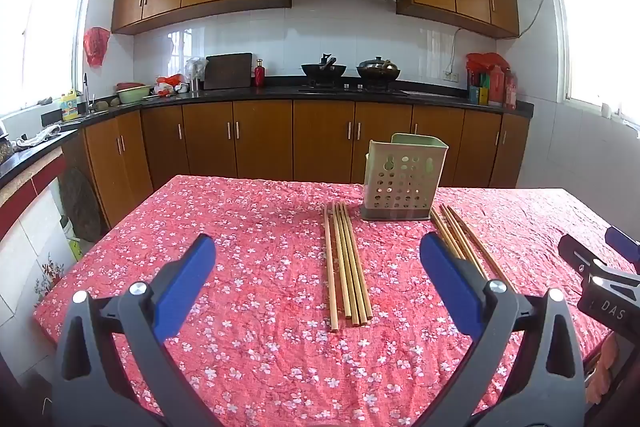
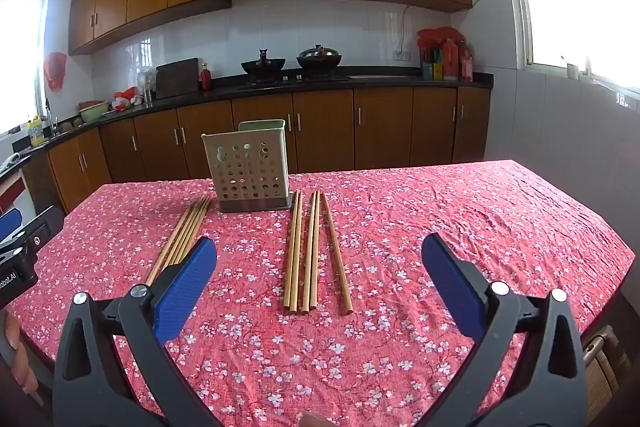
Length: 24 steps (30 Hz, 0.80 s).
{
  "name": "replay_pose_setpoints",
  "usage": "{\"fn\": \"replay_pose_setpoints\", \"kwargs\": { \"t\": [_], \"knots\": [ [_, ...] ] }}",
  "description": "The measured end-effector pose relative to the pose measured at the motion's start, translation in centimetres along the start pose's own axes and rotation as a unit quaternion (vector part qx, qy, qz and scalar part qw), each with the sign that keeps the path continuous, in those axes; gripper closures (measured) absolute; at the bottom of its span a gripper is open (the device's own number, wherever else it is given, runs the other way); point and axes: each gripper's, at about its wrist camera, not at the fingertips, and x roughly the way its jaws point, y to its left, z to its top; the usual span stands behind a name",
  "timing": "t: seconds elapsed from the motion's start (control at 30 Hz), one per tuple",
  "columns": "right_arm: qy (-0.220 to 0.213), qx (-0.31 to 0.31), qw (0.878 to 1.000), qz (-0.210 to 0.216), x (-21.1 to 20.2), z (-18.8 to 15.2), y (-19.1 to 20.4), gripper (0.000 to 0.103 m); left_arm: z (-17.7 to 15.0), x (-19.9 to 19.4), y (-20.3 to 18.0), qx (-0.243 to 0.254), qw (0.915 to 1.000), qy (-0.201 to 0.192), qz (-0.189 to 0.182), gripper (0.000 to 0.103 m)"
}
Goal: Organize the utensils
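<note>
While you hold both tools above the near part of the floral tablecloth, the left gripper and the right gripper each have their blue pads spread wide apart, clamped on nothing. Take the perforated utensil holder as your landmark — it stands upright toward the table's far edge. One bundle of chopsticks lies packed together just left of its base, running toward you. A second set of chopsticks lies just right of the holder, looser — two pairs and one stick angled slightly apart.
</note>
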Motion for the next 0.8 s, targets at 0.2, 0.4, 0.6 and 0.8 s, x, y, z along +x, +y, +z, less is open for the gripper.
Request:
{"fn": "replay_pose_setpoints", "kwargs": {
  "t": [0.2, 0.4, 0.6, 0.8],
  "knots": [
    [-0.001, 0.001, 1.000, 0.000, 0.05, -0.01, -0.03, 0.002, 0.04, -0.04, 0.07, 0.000, 1.0000, 0.000, -0.002, 0.004],
    [-0.001, 0.002, 1.000, 0.001, 0.06, -0.02, -0.02, 0.002, 0.01, 0.01, 0.01, 0.001, 1.0000, 0.000, 0.000, 0.004],
    [-0.001, 0.002, 1.000, 0.000, 0.08, -0.01, -0.01, 0.002, 0.00, 0.00, -0.02, 0.002, 1.0000, 0.000, 0.001, 0.004],
    [-0.001, 0.002, 1.000, 0.000, 0.03, 0.04, -0.05, 0.002, 0.00, 0.00, -0.01, 0.001, 1.0000, 0.000, 0.000, 0.004]
  ]
}}
